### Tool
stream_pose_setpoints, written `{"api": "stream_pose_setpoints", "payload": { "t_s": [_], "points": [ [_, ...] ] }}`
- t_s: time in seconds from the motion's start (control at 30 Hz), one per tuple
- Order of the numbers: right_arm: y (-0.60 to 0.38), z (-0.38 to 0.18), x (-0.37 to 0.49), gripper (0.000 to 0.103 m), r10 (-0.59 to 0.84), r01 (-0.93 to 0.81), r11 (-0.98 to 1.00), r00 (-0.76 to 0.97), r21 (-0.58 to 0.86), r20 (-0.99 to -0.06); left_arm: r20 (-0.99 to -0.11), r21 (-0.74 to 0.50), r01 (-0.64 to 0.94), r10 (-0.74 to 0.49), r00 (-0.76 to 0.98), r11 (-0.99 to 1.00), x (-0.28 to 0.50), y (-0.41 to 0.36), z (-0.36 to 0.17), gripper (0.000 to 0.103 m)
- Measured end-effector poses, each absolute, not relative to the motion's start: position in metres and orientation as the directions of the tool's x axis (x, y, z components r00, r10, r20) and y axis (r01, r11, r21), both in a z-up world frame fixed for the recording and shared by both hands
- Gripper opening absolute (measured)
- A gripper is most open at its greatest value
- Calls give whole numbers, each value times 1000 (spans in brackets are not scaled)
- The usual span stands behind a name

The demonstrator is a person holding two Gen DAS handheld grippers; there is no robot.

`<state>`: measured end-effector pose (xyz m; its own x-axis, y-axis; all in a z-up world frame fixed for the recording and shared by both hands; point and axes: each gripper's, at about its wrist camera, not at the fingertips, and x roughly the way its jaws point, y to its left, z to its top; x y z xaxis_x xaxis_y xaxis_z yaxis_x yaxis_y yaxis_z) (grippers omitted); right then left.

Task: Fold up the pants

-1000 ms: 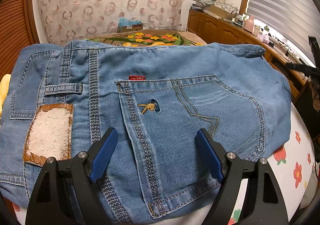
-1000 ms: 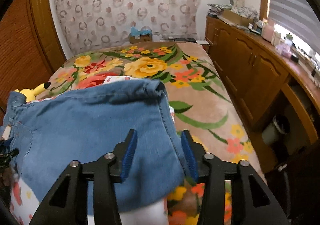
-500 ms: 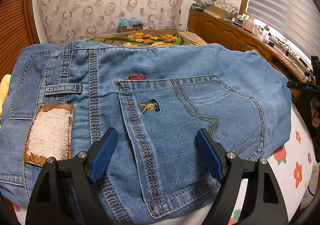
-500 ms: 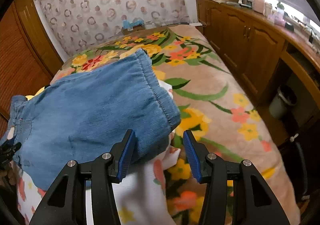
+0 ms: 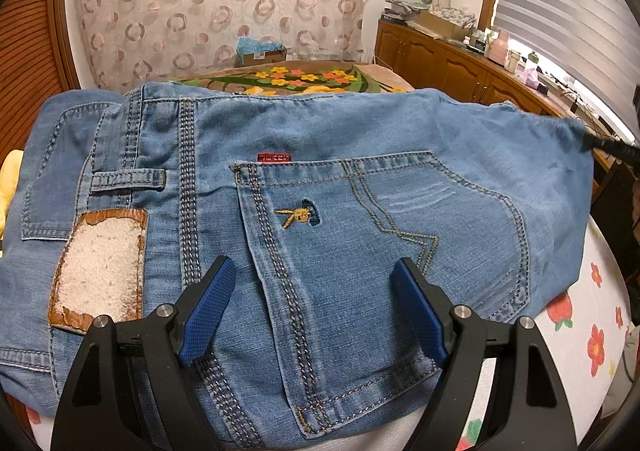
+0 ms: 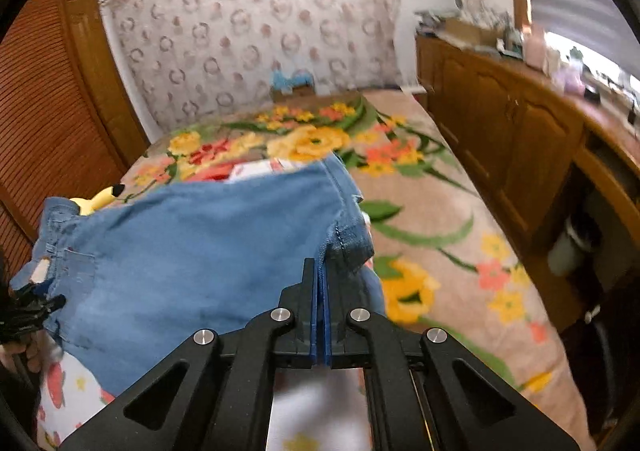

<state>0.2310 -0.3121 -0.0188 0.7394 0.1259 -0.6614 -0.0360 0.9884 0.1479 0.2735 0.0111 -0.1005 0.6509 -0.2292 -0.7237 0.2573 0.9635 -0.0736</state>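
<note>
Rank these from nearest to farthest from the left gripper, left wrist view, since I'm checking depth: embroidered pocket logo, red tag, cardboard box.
1. Embroidered pocket logo, just ahead of the left gripper.
2. Red tag, above the pocket.
3. Cardboard box, by the far curtain.

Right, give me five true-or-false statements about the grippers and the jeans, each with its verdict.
1. The right gripper is shut on the jeans. True.
2. The left gripper is shut. False: its jaws stand wide open over the back pocket.
3. A red tag sits above that pocket. True.
4. The jeans lie on a bare wooden floor. False: they rest on a floral cloth.
5. A yellow plush toy shows beyond the jeans. True.
</note>
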Motion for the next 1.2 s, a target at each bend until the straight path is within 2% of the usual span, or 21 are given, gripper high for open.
{"api": "stream_pose_setpoints", "payload": {
  "t_s": [0.2, 0.53, 0.83, 1.07, 1.2],
  "points": [
    [-292, -10, 227, 1, 172, -119, 985, 764, 126, -621, -717, -84, 264, -242, 653, 961, 267, 10, -88, 82],
    [-260, -3, 235, 1, 309, -297, 947, 750, 119, -585, -645, -123, 286, -296, 705, 950, 239, 20, -39, 82],
    [-233, 8, 243, 1, 494, -485, 858, 685, 171, -535, -617, -122, 292, -303, 726, 949, 226, 29, -21, 82],
    [-222, -26, 248, 1, 564, -562, 801, 591, 207, -577, -622, -119, 300, -307, 720, 946, 224, 27, -24, 82],
    [-228, -46, 257, 2, 534, -551, 812, 572, 190, -623, -636, -120, 299, -304, 709, 947, 225, 24, -29, 82]
  ]
}}
